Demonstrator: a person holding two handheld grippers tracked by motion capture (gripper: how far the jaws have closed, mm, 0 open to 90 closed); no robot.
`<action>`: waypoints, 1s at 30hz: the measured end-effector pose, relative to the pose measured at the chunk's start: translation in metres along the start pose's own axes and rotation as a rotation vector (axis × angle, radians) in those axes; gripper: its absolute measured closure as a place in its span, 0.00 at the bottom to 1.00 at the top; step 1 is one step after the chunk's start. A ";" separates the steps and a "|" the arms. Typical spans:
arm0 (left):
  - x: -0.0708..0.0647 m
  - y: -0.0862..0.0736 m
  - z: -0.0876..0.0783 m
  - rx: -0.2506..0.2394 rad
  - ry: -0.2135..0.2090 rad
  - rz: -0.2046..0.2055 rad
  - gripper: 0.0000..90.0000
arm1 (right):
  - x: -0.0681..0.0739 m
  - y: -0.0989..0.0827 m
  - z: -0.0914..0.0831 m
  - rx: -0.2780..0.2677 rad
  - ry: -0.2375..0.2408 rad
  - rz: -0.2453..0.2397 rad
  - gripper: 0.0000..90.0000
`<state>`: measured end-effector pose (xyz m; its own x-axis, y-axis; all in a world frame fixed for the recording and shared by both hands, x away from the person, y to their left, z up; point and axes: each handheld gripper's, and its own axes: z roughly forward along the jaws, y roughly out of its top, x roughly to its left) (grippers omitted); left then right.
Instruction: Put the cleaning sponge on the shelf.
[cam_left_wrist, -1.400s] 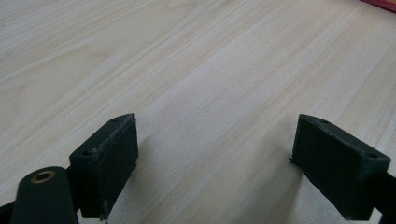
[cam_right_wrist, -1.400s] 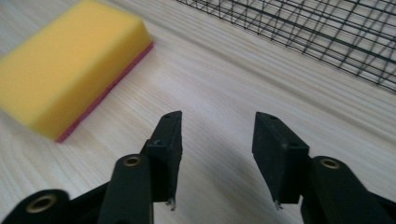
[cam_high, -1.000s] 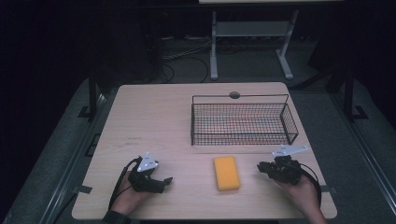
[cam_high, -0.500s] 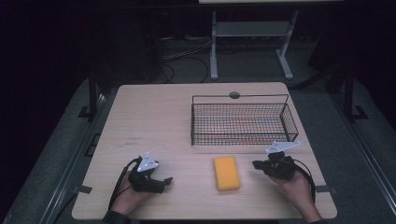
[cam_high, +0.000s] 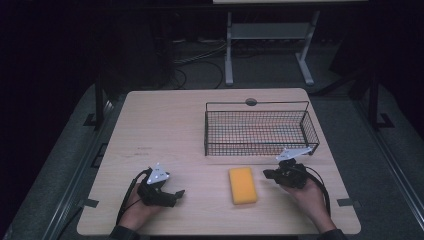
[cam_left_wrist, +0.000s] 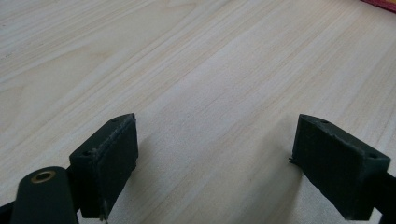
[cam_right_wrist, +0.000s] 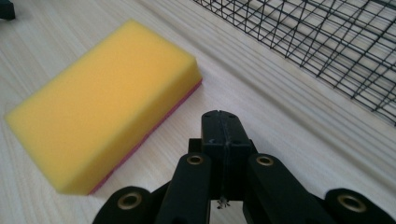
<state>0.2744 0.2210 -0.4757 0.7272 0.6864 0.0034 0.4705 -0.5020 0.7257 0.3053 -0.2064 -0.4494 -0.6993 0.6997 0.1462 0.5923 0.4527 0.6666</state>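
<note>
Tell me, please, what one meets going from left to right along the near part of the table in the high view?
Left gripper → yellow sponge → right gripper.

Sponge (cam_right_wrist: 102, 100) left of the right tongs (cam_right_wrist: 223, 123): near end blurred, pink underside mostly hidden. Basket (cam_right_wrist: 327, 42) beyond them cut off by top & right edges. Left tongs (cam_left_wrist: 212, 154) cut off at bottom.
</note>
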 end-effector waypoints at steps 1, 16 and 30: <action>0.000 0.000 0.000 0.000 0.000 0.001 0.15 | 0.000 0.001 0.001 0.003 0.003 0.001 0.99; 0.000 0.000 0.000 0.000 0.000 0.001 0.15 | 0.005 0.014 0.020 0.017 0.016 -0.010 0.99; 0.000 0.000 0.000 0.002 0.000 0.001 0.15 | 0.008 0.019 0.029 0.017 0.027 -0.012 0.99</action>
<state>0.2743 0.2210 -0.4755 0.7277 0.6859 0.0036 0.4710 -0.5036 0.7242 0.3230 -0.1762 -0.4567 -0.7167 0.6792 0.1586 0.5908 0.4703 0.6556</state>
